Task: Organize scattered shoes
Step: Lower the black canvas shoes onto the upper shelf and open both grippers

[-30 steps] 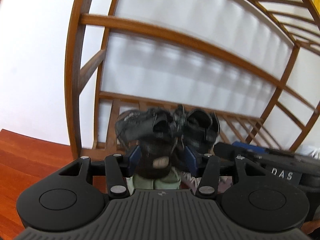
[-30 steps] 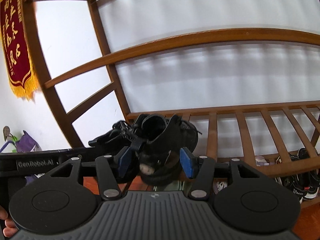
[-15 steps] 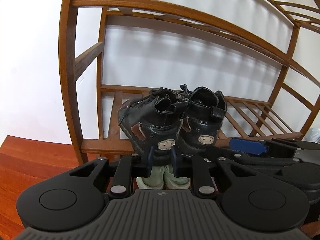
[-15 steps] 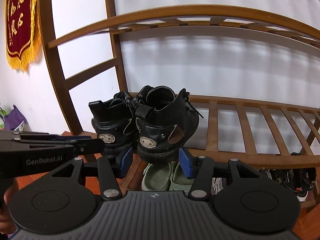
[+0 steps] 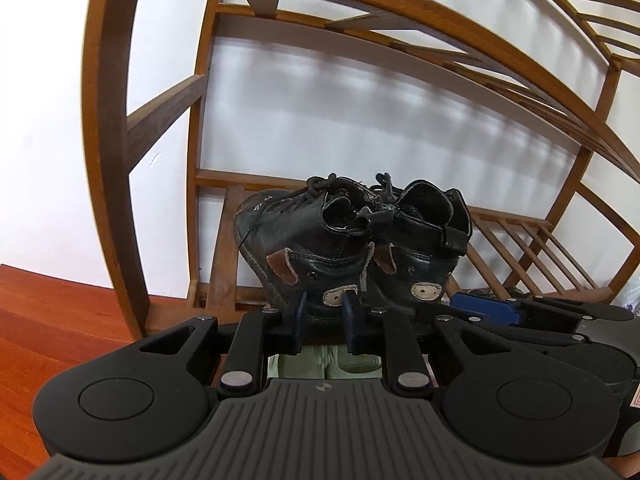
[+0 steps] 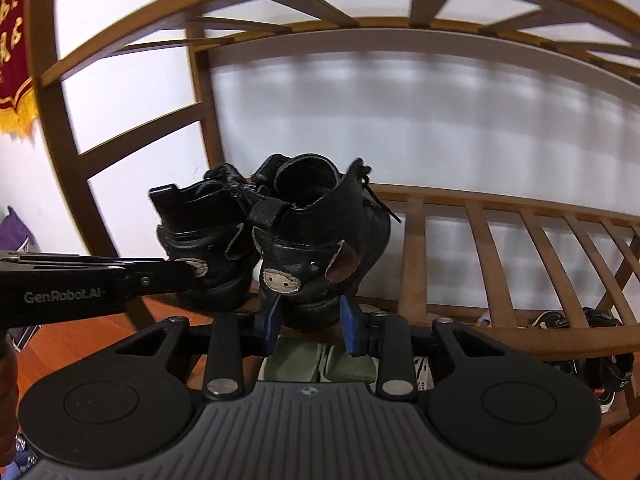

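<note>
Two black leather ankle boots stand side by side, heels toward me, on the slatted wooden shelf (image 5: 532, 240) at its left end. In the left wrist view my left gripper (image 5: 323, 312) is shut to a narrow gap, its tips against the heel of the left boot (image 5: 304, 248) and clamping nothing. The right boot (image 5: 416, 256) stands just beside it. In the right wrist view my right gripper (image 6: 310, 320) is open, fingers low at the heel of the right boot (image 6: 320, 248) without squeezing it. The left boot (image 6: 200, 236) sits further left, with the left gripper (image 6: 186, 271) touching its heel patch.
A pair of pale green shoes (image 6: 316, 360) lies on the level below the boots. More dark shoes (image 6: 592, 340) sit lower right. Bare slats (image 6: 492, 256) stretch to the right. The rack's upright (image 5: 108, 160) and red wood floor (image 5: 48, 320) are at left; a red banner (image 6: 12, 40) hangs beyond.
A second ago both grippers carried the boots in the air. The boots now stand on the shelf, released. The left fingers closed to a narrow gap, the right fingers narrowed, and both moved closer.
</note>
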A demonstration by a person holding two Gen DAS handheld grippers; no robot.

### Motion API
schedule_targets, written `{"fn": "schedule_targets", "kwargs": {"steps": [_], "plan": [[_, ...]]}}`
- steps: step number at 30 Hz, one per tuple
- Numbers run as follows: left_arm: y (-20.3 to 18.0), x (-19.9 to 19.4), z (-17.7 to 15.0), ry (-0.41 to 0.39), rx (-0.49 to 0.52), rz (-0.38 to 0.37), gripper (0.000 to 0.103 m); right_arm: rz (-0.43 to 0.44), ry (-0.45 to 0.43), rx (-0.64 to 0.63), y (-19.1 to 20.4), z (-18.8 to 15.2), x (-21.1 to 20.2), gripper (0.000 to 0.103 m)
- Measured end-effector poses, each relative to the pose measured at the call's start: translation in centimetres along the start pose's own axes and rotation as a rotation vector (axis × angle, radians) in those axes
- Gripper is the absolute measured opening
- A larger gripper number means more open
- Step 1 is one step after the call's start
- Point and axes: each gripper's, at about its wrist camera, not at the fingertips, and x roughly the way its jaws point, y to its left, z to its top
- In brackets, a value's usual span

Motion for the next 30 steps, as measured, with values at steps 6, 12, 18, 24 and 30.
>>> {"fn": "schedule_targets", "kwargs": {"steps": [6, 12, 18, 24, 30], "plan": [[0.1, 0.6, 0.1, 0.005, -0.005, -0.008, 0.023, 0.000, 0.004, 0.022, -0.9, 0.7, 1.6, 0.036], [0.3, 1.3, 0.3, 0.009, -0.009, -0.016, 0.023, 0.007, 0.001, 0.026, -0.8, 0.6, 1.4, 0.037], [-0.3, -0.5, -0.5, 0.008, -0.003, -0.026, 0.037, 0.021, -0.007, 0.026, -0.3, 0.4, -0.4, 0.042], [-0.6, -2.9, -1.4, 0.009, -0.008, -0.029, 0.043, 0.022, -0.006, 0.030, 0.3, -0.1, -2.9, 0.047], [-0.2, -5.5, -2.8, 0.016, -0.026, -0.018, 0.051, 0.017, -0.002, 0.024, 0.9, -1.0, -5.3, 0.058]]}}
